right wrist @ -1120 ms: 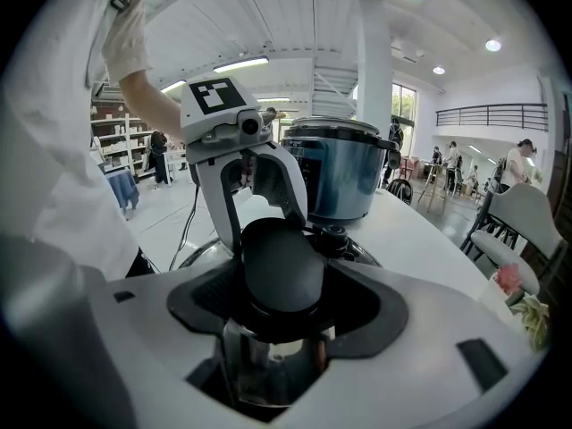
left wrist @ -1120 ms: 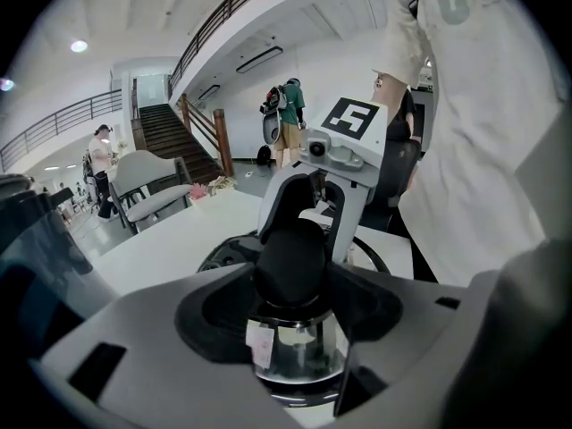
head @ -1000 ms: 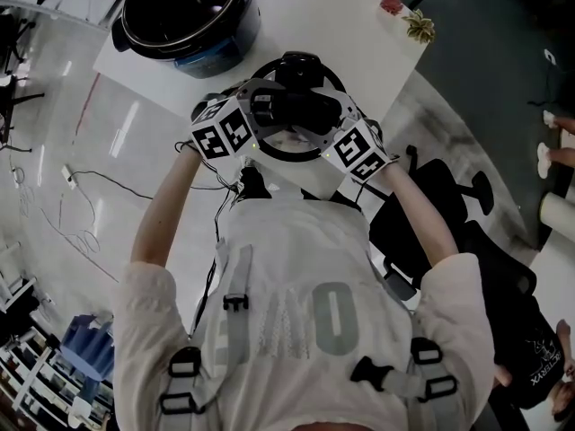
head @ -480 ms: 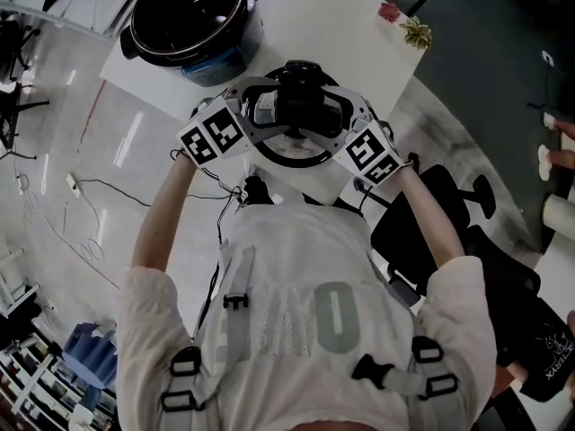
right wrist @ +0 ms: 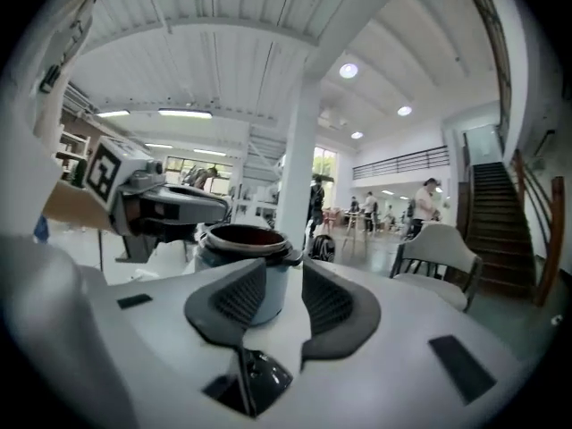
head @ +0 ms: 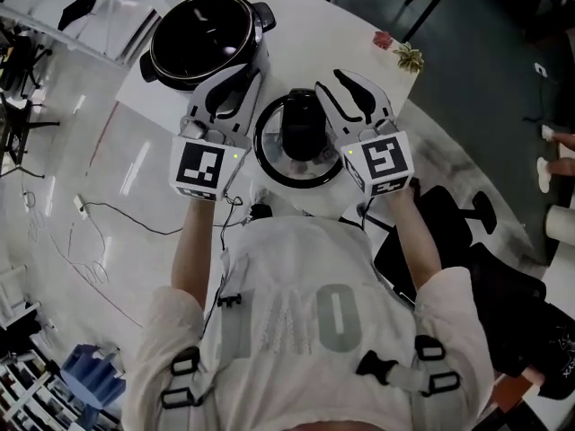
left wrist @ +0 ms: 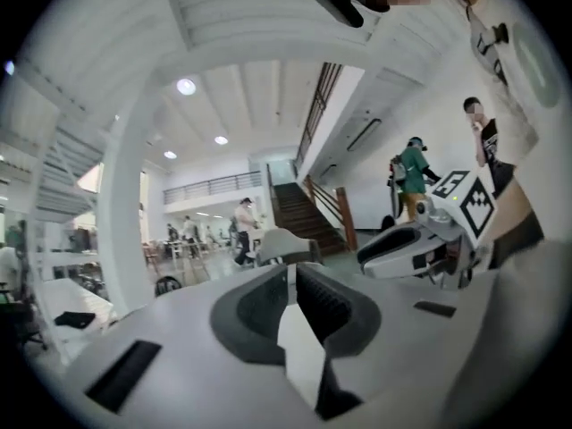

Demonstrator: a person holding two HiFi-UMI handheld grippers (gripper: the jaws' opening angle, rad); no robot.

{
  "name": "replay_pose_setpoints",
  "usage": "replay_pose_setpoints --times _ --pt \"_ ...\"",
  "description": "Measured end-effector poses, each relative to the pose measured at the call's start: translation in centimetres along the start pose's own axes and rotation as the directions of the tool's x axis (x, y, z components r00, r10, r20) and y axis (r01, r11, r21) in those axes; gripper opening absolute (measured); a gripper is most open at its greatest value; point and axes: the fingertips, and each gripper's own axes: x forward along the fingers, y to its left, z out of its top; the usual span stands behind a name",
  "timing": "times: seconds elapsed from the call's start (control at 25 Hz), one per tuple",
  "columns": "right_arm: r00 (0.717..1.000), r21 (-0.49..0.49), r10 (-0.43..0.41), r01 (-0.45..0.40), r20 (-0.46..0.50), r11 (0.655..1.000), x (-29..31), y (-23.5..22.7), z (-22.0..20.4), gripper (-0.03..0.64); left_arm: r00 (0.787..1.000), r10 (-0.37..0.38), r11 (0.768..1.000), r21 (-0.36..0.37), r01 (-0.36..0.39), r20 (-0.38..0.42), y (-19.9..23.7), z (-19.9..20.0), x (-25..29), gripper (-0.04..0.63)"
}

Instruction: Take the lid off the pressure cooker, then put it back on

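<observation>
The lid (head: 301,137) lies beside the open cooker (head: 205,41), and above the lid, flanking it equally near, hang left gripper (left wrist: 290,275) and right gripper (right wrist: 282,275), jaws just now closing on nothing: left practically together, right narrowly apart.

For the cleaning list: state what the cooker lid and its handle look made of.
Lid: probably polished metal; it shows as a pale, shiny ring around the centre. Handle: likely black plastic, dull with only soft highlights. Neither can be confirmed by look alone.
</observation>
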Motion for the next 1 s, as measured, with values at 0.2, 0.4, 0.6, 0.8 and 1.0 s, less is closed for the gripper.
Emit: replay_pose_setpoints --times 0.2,0.4,0.6,0.8,1.0 --pt "0.986 0.072 -0.163 0.160 0.039 0.984 -1.5 -1.2 0.5 0.009 0.968 0.245 0.967 -0.086 -0.240 0.050 1.4 1.3 -2.3 0.018" --pt "0.975 0.209 -0.214 0.220 -0.055 0.953 -2.7 -1.0 -2.5 0.009 0.955 0.294 0.936 -0.192 -0.294 -0.031 -0.1 -2.4 -3.2 0.017" --pt "0.972 0.223 -0.203 0.224 -0.116 0.949 -3.6 -0.2 -5.0 0.009 0.957 0.274 0.933 -0.217 -0.288 -0.094 -1.7 -5.3 -3.3 0.017" --pt "0.968 0.212 -0.213 0.238 -0.134 0.948 -4.1 -0.7 -5.8 0.009 0.969 0.237 0.941 -0.234 -0.246 -0.068 -2.1 -5.4 -2.8 0.017" --pt "0.963 0.199 -0.232 0.256 -0.135 0.946 -4.3 -1.3 -5.8 0.009 0.967 0.242 0.937 -0.242 -0.254 -0.076 -1.7 -5.6 -3.0 0.017"
